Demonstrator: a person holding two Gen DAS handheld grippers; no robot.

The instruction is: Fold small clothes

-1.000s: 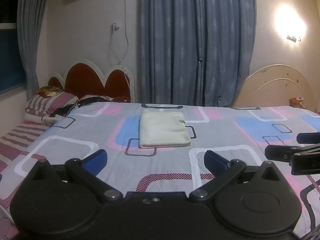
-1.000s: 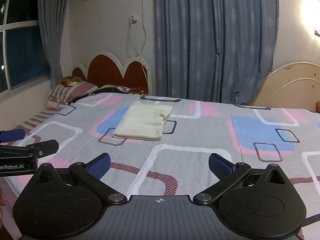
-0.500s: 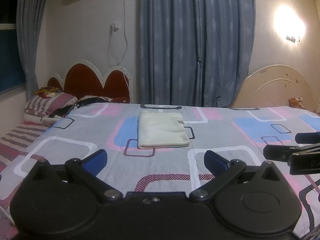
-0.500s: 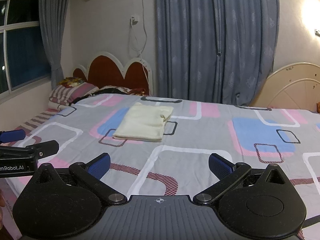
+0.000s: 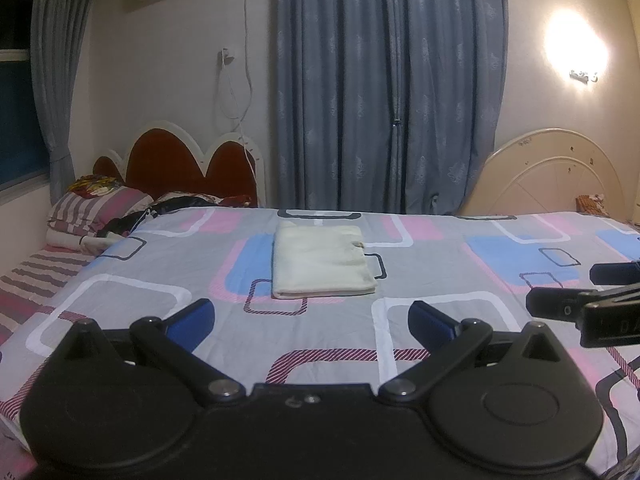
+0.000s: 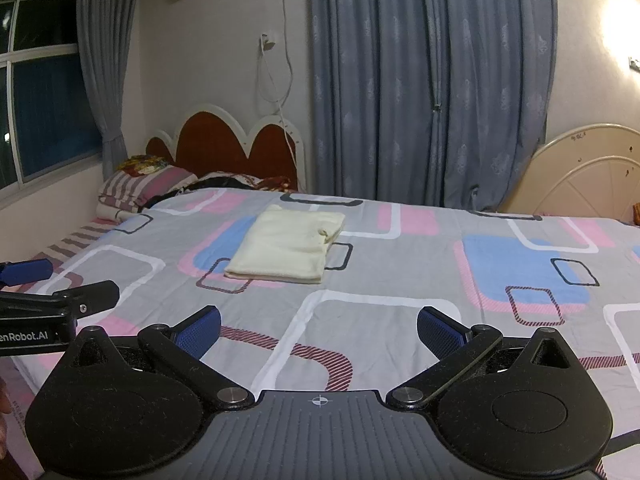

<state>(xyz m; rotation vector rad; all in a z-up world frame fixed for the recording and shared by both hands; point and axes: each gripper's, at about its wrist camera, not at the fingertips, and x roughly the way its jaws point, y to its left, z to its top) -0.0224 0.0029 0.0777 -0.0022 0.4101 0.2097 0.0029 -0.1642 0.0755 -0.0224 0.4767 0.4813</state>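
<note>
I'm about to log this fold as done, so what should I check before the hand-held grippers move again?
1. Cream garment folded into a flat rectangle: ok.
2. Garment lies fully on the bedspread, away from its edges: ok.
3. Left hand-held gripper open, holding nothing: ok.
4. Right hand-held gripper open, holding nothing: ok.
5. Both grippers clear of the garment: ok.
6. Layers underneath even: cannot tell.

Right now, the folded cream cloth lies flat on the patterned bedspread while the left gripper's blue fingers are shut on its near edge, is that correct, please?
Not quite: the left gripper is open and well short of the folded cream cloth, touching nothing, as the left wrist view shows. The cloth does lie flat on the patterned bedspread.
</note>
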